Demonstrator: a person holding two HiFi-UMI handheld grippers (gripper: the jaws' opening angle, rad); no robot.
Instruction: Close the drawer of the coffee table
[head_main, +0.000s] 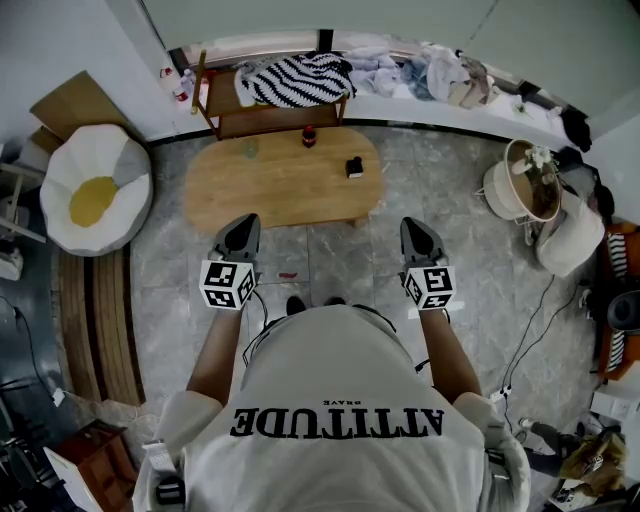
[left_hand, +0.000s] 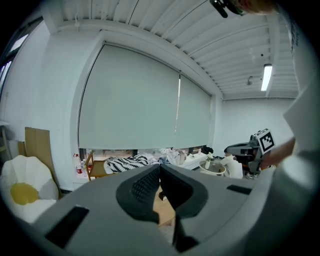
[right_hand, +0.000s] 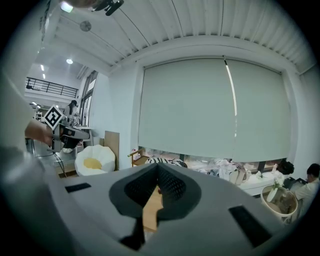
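In the left hand: left gripper (head_main: 240, 232), jaws pressed together with nothing between them (left_hand: 160, 167); it points forward at the coffee table.
In the right hand: right gripper (right_hand: 156, 171), jaws likewise together and empty; it is held level with the left one and well apart from it (head_main: 419, 236).
Coffee table (head_main: 283, 185): a wooden oval top just ahead of both grippers. In the head view the left gripper's tip reaches the table's near edge towards its left end, while the right gripper's tip sits just beside the table's right end, over the grey tiled floor (head_main: 330, 255). Neither gripper is seen touching the table.
Through the jaws: each gripper view shows a strip of the wooden top below its closed tips.
Drawer: not made out in any view; the head view shows only the table's top.
On the table top: a small dark bottle (head_main: 308, 137) at the far edge and a small dark box (head_main: 354, 167) towards the right end.
Beyond the table: a wooden side table (head_main: 222, 112) with a zebra-striped cloth (head_main: 297, 78) on it.
To the sides: a white and yellow beanbag (head_main: 97, 190) on the left, a pale basket (head_main: 503, 190) on the right.
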